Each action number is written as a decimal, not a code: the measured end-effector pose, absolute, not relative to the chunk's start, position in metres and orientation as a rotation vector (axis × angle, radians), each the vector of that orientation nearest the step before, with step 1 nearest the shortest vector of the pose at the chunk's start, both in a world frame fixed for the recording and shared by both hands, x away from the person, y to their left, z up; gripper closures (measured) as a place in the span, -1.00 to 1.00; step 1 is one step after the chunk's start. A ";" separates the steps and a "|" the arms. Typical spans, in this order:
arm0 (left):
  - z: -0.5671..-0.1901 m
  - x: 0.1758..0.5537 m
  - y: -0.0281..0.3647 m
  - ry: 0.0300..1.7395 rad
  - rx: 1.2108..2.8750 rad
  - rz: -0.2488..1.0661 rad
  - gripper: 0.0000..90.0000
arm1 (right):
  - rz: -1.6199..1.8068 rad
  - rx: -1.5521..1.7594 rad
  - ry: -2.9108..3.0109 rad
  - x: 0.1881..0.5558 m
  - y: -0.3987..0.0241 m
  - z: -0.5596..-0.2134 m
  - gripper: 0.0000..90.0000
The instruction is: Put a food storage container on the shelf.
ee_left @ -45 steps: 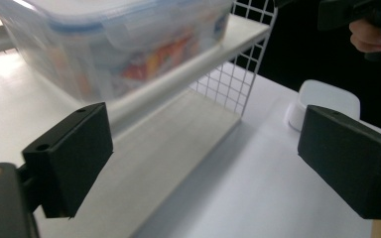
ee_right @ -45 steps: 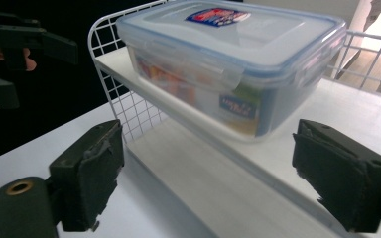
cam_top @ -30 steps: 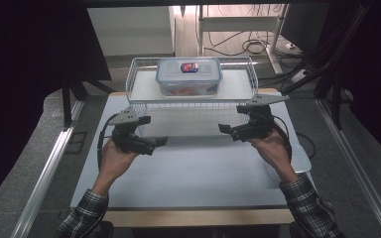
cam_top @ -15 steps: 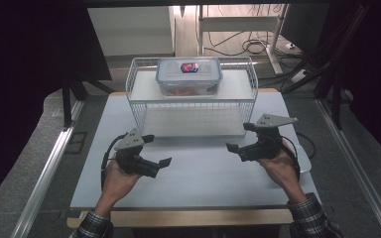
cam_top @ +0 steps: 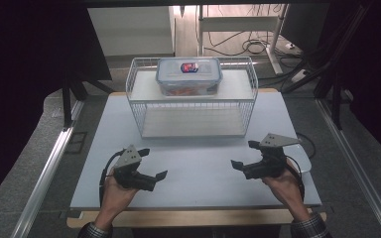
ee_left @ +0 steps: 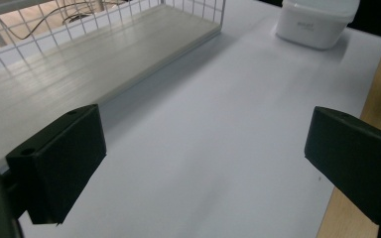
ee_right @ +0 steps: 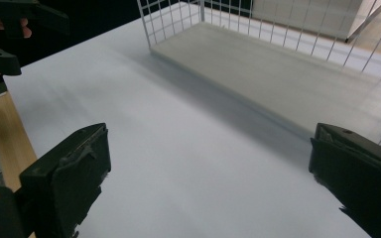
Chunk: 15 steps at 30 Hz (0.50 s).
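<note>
A clear lidded container (cam_top: 188, 74) with a red and blue label sits on top of a white wire rack (cam_top: 193, 99) at the back of the table. My left gripper (cam_top: 155, 162) is held over the front left of the white table top (cam_top: 198, 163), open and empty. My right gripper (cam_top: 243, 154) is open over the front right, also empty. In the left gripper view the jaws (ee_left: 203, 158) stand wide apart above bare table, with the rack's lower shelf (ee_left: 94, 64) ahead. The right gripper view shows its own jaws (ee_right: 208, 183) wide apart and the left gripper (ee_right: 10, 34) at the upper left.
A white plastic tub (ee_left: 317, 22) stands near the table's right edge, behind the right hand (cam_top: 302, 161). A wooden board edge (cam_top: 198, 218) runs under the table top's front. Metal rails flank the table, and cables lie on the floor behind.
Both grippers have drawn back from the rack toward the front edge of the table. Their jaws stay open and empty.
</note>
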<state>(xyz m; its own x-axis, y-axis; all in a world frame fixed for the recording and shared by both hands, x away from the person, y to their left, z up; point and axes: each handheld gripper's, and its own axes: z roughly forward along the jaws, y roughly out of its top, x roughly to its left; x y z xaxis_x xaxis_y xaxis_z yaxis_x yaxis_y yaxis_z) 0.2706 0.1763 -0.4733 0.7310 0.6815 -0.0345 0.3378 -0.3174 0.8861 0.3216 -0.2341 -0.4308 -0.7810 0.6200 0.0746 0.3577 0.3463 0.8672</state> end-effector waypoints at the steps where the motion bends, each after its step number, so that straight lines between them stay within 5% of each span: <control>1: -0.476 0.268 0.176 0.784 1.937 0.436 -0.94 | 1.402 0.882 2.348 0.319 -0.234 -0.434 -0.93; 15: -0.504 0.251 0.181 0.824 2.002 0.457 -0.93 | 1.288 0.901 2.384 0.306 -0.234 -0.471 -0.93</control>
<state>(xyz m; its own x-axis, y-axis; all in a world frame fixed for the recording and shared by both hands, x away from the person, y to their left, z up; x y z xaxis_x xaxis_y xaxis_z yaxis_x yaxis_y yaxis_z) 0.2507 0.1806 -0.5036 0.7101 0.7041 0.0005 0.3732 -0.3770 0.8477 0.3064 -0.2335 -0.4709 -0.7643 0.6435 0.0430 0.3888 0.4066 0.8268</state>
